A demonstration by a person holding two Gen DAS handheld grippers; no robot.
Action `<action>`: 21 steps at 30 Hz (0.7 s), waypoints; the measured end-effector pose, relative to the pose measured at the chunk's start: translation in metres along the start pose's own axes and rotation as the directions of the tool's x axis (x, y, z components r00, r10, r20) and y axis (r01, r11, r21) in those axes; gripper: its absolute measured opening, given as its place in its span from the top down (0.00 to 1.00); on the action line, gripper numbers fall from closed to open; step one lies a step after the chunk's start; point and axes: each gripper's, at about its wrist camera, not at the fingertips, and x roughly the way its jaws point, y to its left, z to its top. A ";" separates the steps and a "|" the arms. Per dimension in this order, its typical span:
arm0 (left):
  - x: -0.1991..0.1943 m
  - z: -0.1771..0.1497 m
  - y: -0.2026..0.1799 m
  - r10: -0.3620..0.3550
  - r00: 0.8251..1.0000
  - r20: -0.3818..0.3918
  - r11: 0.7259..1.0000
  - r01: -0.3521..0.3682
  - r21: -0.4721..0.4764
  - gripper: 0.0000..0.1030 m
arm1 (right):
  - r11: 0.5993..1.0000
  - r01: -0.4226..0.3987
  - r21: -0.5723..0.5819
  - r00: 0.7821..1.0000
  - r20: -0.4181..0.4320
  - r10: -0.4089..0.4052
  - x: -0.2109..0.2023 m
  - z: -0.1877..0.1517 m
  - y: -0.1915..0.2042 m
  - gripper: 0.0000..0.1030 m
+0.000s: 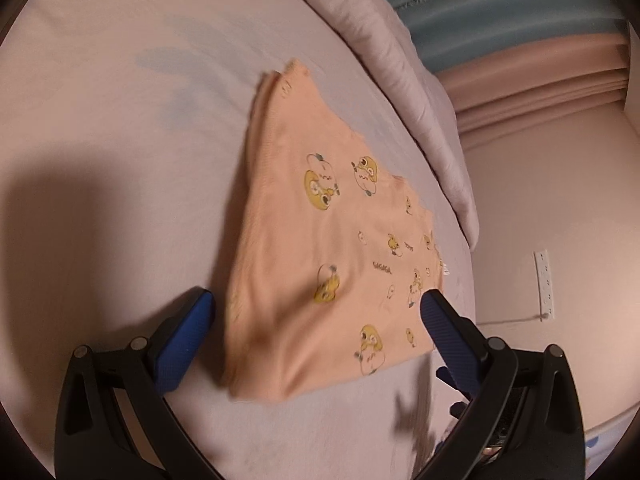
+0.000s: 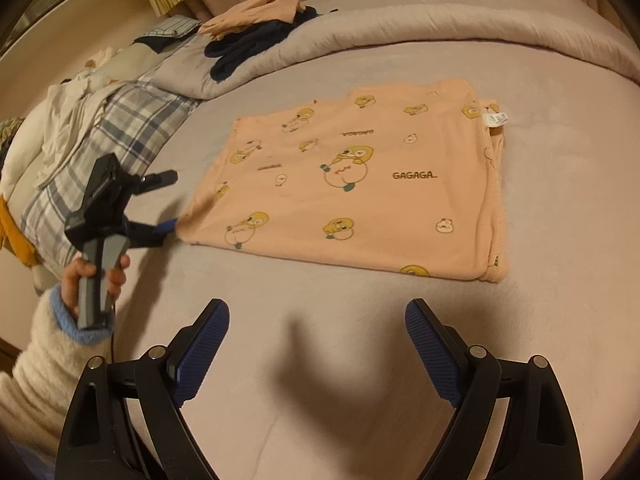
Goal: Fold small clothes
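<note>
- Left wrist view: the left gripper (image 1: 318,304) fills the bottom of the frame, its two blue-padded fingers spread wide with nothing clamped.
- A peach garment (image 1: 320,240) printed with yellow cartoon figures lies folded flat on the bed sheet (image 1: 100,140), running from the frame's centre down between the fingers.
- The garment's near edge sits between the open fingers; the right pad overlaps its lower right corner, while the left pad stands just beside its left edge.
- A rolled grey blanket (image 1: 400,80) runs along the upper right, and a wall socket (image 1: 545,284) shows at the right edge.
- Right wrist view: the right gripper (image 2: 317,320) sits at the bottom, jaws wide apart and empty, over bare sheet (image 2: 320,360), apart from the garment.
- The garment (image 2: 352,184) lies in the middle of the frame, the word GAGAGA printed on it and a white label (image 2: 495,119) at its upper right corner.
- At the left, a hand (image 2: 94,276) in a fuzzy white sleeve (image 2: 36,364) holds the left gripper (image 2: 170,204), whose lower blue-tipped finger touches the garment's left corner.
- A plaid pillow (image 2: 100,152) and a pile of clothes (image 2: 256,28) fill the upper left.
</note>
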 end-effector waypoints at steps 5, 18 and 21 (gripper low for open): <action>0.015 0.024 -0.002 -0.052 0.998 -0.034 0.999 0.052 -0.004 0.01 | 1.000 -0.003 0.009 1.000 0.001 0.003 0.004 0.001 -0.005 0.13; 0.032 0.057 -0.003 0.001 1.000 -0.016 1.000 -0.001 -0.003 0.37 | 0.998 -0.010 -0.060 0.999 0.046 0.013 0.028 0.046 0.009 0.13; 0.026 0.053 0.005 0.049 0.999 0.010 0.999 -0.049 -0.023 0.65 | 0.998 -0.001 -0.060 0.998 0.061 0.005 0.045 0.067 0.015 0.15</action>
